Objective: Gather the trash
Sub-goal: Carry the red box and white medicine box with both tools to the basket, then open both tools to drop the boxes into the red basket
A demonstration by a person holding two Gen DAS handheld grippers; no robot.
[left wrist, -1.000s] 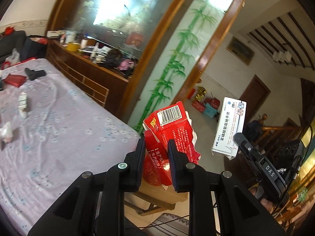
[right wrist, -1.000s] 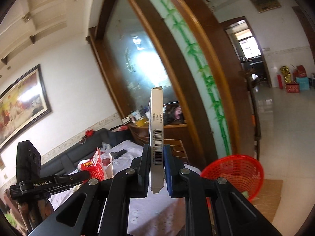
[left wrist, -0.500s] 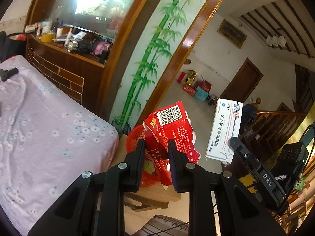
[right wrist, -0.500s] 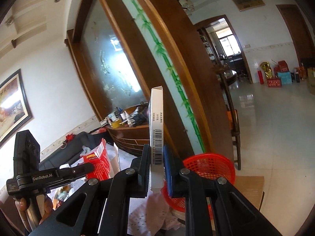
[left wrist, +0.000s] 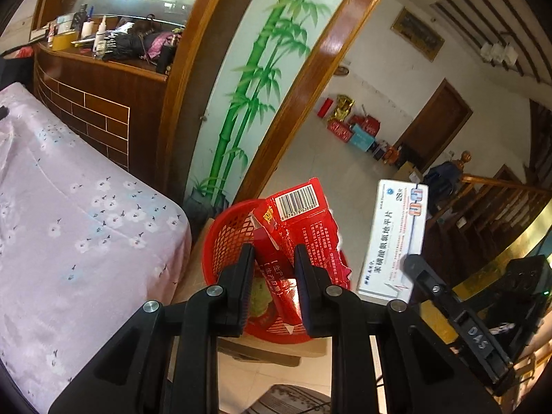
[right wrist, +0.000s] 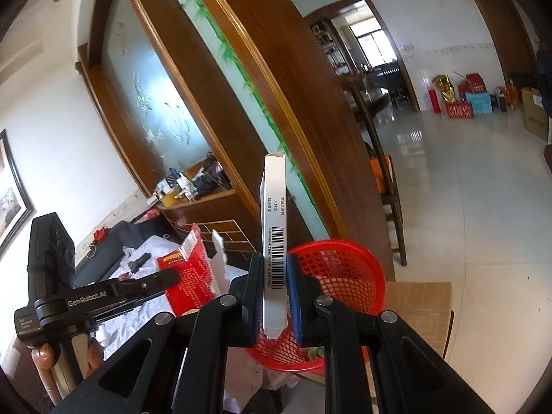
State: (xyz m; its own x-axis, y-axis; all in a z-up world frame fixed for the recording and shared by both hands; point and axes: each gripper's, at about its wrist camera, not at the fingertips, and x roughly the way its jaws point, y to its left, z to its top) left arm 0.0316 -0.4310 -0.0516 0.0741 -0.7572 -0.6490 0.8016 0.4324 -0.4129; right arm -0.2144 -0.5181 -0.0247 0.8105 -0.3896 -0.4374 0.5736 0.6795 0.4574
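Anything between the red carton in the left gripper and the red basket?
Nothing: in the left wrist view the red carton, clamped by the left gripper, hangs directly before the red basket's open mouth.

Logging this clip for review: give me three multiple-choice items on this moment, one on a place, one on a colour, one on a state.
1. Where is the red mesh plastic basket?
A. On the bed
B. On a low stand beside the floral pink bedspread
C. On the wooden counter

2. What colour is the torn cardboard carton in the left gripper?
A. Red
B. Blue
C. Green

3. What is the state of the right gripper?
A. Open and empty
B. Closed on nothing
C. Fingers clamped on the flat white medicine box

Answers:
1 B, the basket sits just past the bed's corner in the left wrist view.
2 A, the carton is red with a white barcode patch.
3 C, the box stands upright between the fingers.
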